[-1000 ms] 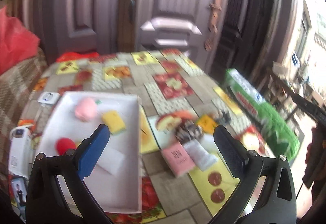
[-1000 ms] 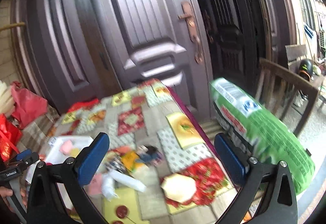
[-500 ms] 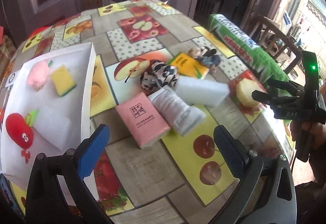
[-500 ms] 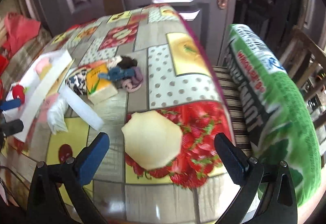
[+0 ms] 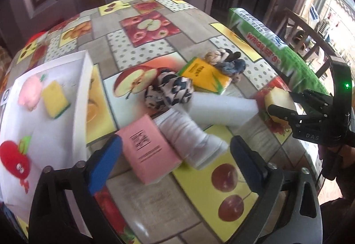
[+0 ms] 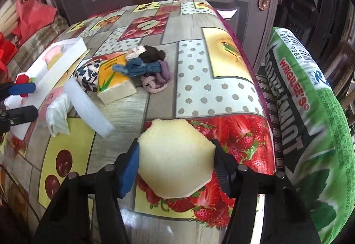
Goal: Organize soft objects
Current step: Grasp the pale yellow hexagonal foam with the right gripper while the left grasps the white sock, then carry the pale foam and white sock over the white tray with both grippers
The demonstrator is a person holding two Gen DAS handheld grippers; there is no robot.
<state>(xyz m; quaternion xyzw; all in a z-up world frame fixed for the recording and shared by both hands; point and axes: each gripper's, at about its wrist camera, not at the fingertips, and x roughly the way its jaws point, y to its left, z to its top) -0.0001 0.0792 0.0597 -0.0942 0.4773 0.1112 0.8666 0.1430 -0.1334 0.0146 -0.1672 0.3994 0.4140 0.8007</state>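
My right gripper (image 6: pixel 176 156) has its jaws against both sides of a pale yellow hexagonal sponge (image 6: pixel 176 155) lying near the table's right front edge; it also shows in the left wrist view (image 5: pixel 278 102). My left gripper (image 5: pixel 175 155) is open just above a pink tissue pack (image 5: pixel 148 147) and a white rolled cloth (image 5: pixel 190 135). A white foam block (image 5: pixel 221 106), a black-and-white scrunchie (image 5: pixel 168 92), a yellow tissue pack (image 5: pixel 204 75) and several hair ties (image 6: pixel 150 68) lie mid-table.
A white tray (image 5: pixel 75 110) at the left holds a pink plush (image 5: pixel 30 93), a yellow-green sponge (image 5: pixel 54 98) and a red apple plush (image 5: pixel 14 158). A big green Wrigley's pillow (image 6: pixel 310 122) stands off the right table edge. Doors stand behind.
Both grippers dropped toward the table. My right gripper moved forward and closed its jaws around the hexagonal sponge. My left gripper came closer to the pink pack.
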